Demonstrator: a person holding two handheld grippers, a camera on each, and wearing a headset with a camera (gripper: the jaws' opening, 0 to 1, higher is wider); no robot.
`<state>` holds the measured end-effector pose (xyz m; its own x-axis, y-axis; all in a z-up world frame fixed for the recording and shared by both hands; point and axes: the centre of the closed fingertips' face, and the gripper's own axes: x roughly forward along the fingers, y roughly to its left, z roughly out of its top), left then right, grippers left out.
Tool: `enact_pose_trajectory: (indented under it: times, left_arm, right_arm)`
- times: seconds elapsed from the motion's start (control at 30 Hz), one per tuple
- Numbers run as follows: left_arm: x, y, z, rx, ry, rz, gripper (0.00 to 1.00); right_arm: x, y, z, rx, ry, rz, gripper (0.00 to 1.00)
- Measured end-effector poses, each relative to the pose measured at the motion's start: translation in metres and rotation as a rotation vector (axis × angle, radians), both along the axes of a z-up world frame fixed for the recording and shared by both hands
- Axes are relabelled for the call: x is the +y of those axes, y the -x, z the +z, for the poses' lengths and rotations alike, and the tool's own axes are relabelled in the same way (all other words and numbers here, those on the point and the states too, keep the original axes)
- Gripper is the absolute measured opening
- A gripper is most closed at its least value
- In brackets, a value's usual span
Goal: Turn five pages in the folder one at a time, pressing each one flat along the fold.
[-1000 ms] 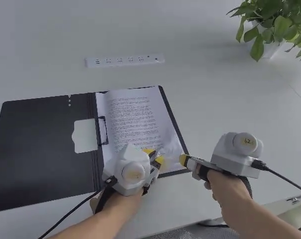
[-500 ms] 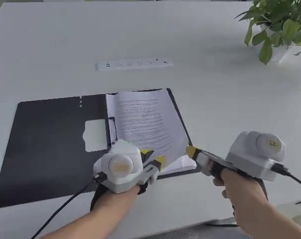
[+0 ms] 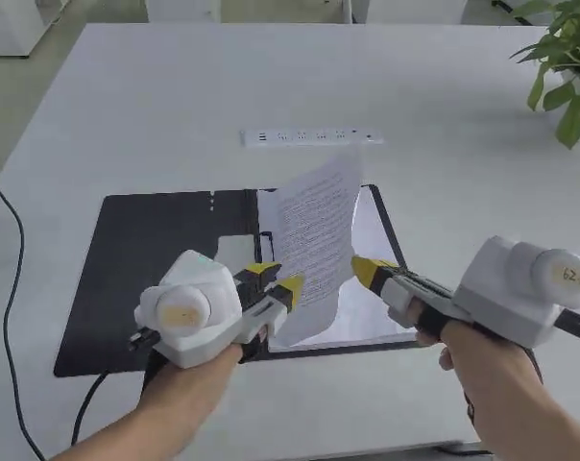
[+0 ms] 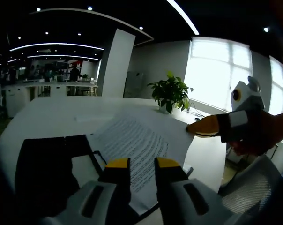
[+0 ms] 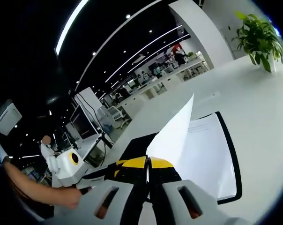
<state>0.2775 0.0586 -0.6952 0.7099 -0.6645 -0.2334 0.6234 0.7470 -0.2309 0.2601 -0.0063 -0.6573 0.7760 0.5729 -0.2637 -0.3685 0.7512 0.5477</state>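
White page [image 3: 314, 230] lifted, R gripper [image 3: 364, 270] pinching its edge, L gripper [image 3: 277, 279] jaws parted.

Lifted page [image 4: 132, 140] over open folder [image 4: 38, 161]

Folder [image 3: 156, 259], raised page [image 3: 314, 230], power strip [image 3: 309, 137], plant [image 3: 570, 58] — one each.
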Motion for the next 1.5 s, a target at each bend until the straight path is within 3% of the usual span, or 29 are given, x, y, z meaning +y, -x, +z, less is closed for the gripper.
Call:
enact_pose_trajectory:
  times: [0.23,0.37,0.57,0.8,1.0,1.4,1.5]
  left_arm:
    - [0.048,0.01,0.013,-0.021,-0.015,0.061,0.2]
    - [0.086,0.017,0.018,-0.033,-0.041,0.108,0.19]
    - [0.124,0.022,0.021,-0.046,-0.073,0.159,0.19]
    - [0.167,0.03,0.017,-0.028,-0.097,0.221,0.18]
    - [0.189,0.036,0.007,-0.009,-0.112,0.256,0.17]
    - [0.2,0.042,-0.012,0.03,-0.13,0.282,0.16]
    - [0.201,0.044,-0.017,0.036,-0.138,0.282,0.16]
  right_arm:
    - [0.045,-0.001,0.007,-0.021,-0.024,0.077,0.0]
    - [0.079,0.0,0.004,-0.022,-0.028,0.139,0.0]
    - [0.123,0.003,-0.009,-0.006,0.0,0.225,0.0]
    - [0.161,0.002,-0.035,0.036,0.045,0.294,0.0]
    - [0.184,0.001,-0.066,0.08,0.096,0.337,0.0]
    - [0.207,0.005,-0.127,0.181,0.202,0.404,0.0]
    - [0.21,0.007,-0.132,0.203,0.196,0.405,0.0]
